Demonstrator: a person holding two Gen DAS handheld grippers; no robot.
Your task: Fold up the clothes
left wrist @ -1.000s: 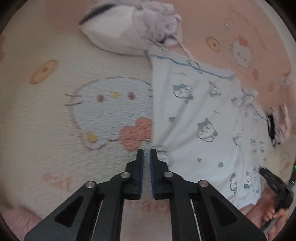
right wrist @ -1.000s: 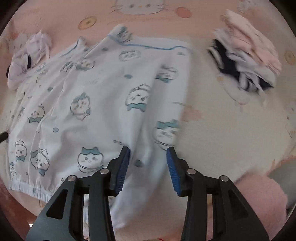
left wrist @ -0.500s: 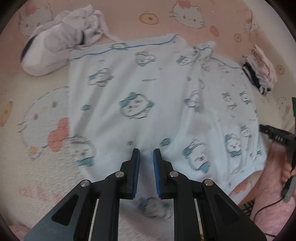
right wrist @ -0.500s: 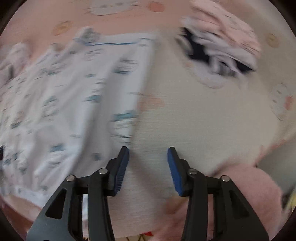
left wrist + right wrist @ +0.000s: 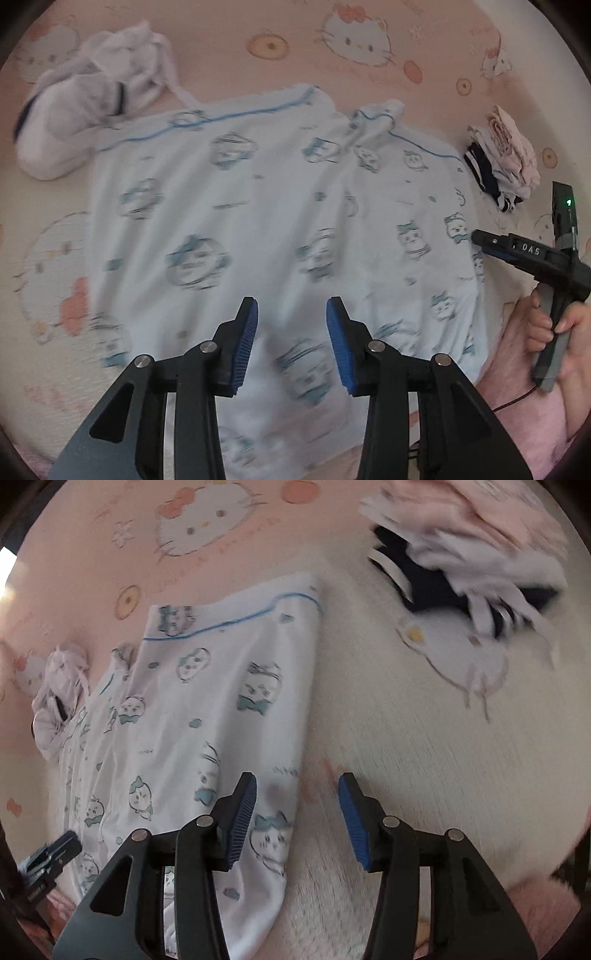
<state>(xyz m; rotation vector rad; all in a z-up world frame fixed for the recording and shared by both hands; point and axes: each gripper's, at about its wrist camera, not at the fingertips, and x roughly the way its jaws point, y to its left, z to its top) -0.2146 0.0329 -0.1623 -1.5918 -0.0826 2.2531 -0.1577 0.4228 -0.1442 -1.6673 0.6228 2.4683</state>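
A pale blue garment (image 5: 258,206) with a cartoon print and blue piping lies spread flat on a Hello Kitty blanket (image 5: 48,369). My left gripper (image 5: 290,306) hovers over the garment's near middle. Its jaws are opening and nothing is between them. In the right wrist view the garment (image 5: 207,709) fills the left side. My right gripper (image 5: 295,782) hangs over the garment's right edge, one finger above cloth and the other above blanket (image 5: 424,757). Its jaws are opening too and hold nothing. The right gripper (image 5: 480,238) also shows in the left wrist view, held by a hand (image 5: 554,332).
A crumpled white clothing pile (image 5: 85,110) lies past the garment's far left corner. A stack of folded clothes (image 5: 502,162), pink, white and navy, sits to the right (image 5: 472,565). Something fluffy and pink (image 5: 546,915) lies at the near right. The left gripper's tip (image 5: 55,853) shows at the lower left.
My left gripper moved from the garment's left edge to over its middle, and its jaws went from shut to open. My right gripper slid right, from above the cloth to the garment's right edge.
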